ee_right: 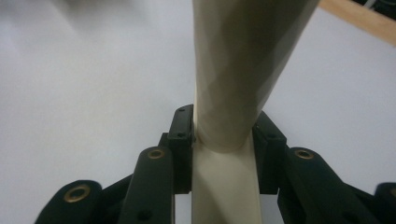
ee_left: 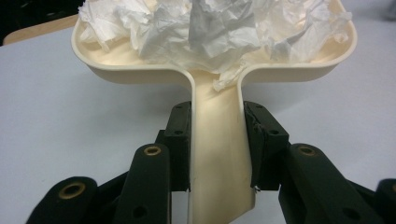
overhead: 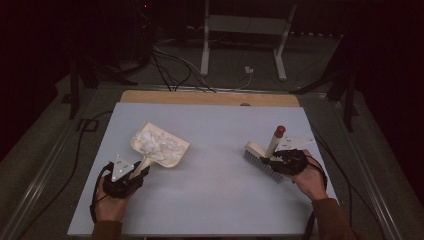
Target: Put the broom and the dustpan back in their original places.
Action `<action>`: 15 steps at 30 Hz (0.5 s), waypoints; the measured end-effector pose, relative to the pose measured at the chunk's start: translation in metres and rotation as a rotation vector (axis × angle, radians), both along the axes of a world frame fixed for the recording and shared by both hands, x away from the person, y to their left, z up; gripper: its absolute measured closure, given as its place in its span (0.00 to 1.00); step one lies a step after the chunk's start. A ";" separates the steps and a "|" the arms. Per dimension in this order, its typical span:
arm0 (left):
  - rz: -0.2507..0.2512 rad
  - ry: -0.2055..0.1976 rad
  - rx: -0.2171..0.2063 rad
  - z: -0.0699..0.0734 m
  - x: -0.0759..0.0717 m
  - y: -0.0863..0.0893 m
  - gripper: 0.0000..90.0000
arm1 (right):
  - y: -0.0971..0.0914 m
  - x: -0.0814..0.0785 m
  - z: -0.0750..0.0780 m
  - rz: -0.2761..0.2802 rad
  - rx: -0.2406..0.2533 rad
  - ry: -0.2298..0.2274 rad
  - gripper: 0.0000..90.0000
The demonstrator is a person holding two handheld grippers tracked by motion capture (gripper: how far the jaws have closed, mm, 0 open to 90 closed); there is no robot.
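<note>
Left gripper (overhead: 134,171) clamps the handle of the paper-filled dustpan (overhead: 161,145) at table left; right gripper (overhead: 274,159) clamps the brush (overhead: 264,157), well apart to its right, handle tilted upward.

Right gripper (ee_right: 223,135) clamped on cream brush handle (ee_right: 243,60), black pads pressing both sides. Handle runs from bottom edge between jaws, up and out top of frame, widening and tilting slightly right toward top. Pale grey counter (ee_right: 84,93) behind, bare on both sides of handle. Wooden strip (ee_right: 359,18) along counter's far edge, top right corner.
</note>
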State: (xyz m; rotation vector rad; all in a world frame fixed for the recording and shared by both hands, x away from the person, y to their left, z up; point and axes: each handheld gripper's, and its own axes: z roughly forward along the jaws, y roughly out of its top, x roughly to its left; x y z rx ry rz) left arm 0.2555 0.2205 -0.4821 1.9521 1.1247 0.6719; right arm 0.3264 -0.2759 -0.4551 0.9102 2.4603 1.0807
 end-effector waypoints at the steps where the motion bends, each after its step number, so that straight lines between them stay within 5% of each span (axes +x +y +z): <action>1: 0.004 0.003 -0.002 0.000 0.000 0.001 0.74 | 0.000 0.000 -0.002 0.003 -0.008 0.005 0.75; 10: 0.042 0.012 -0.016 -0.001 0.001 0.005 0.74 | -0.003 0.001 -0.005 -0.001 0.002 0.024 0.72; 15: 0.061 0.014 -0.012 -0.002 0.001 0.006 0.74 | -0.005 -0.005 0.007 -0.082 0.066 -0.026 0.65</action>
